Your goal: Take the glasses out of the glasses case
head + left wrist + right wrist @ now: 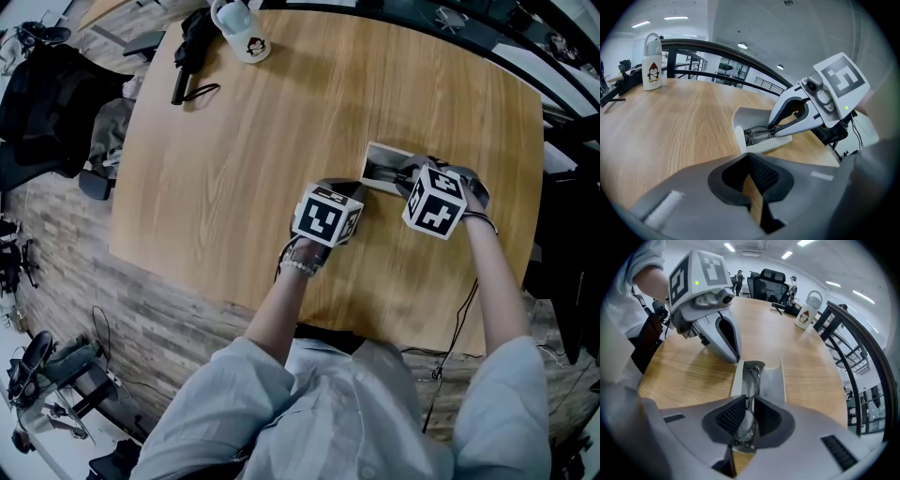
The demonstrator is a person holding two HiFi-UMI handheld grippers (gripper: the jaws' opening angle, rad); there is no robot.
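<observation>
A white glasses case (380, 161) lies open on the wooden table (253, 159). The metal-framed glasses (751, 380) lie in its tray (771, 380). My right gripper (745, 423) points steeply down into the case, and one lens stands between its ribbed pads, which close on it. The left gripper view shows those fingertips (780, 132) inside the case (750, 119) at the glasses (757, 135). My left gripper (754, 197) rests with its tip on the table at the case's near end (732, 356). Its jaws are almost together with nothing between them.
A white penguin mug (242, 33) and a black strapped object (192, 52) stand at the far side of the table. A railing runs behind the table (717, 49). Office chairs (771, 284) stand beyond the table. Bags lie on the floor at the left (47, 103).
</observation>
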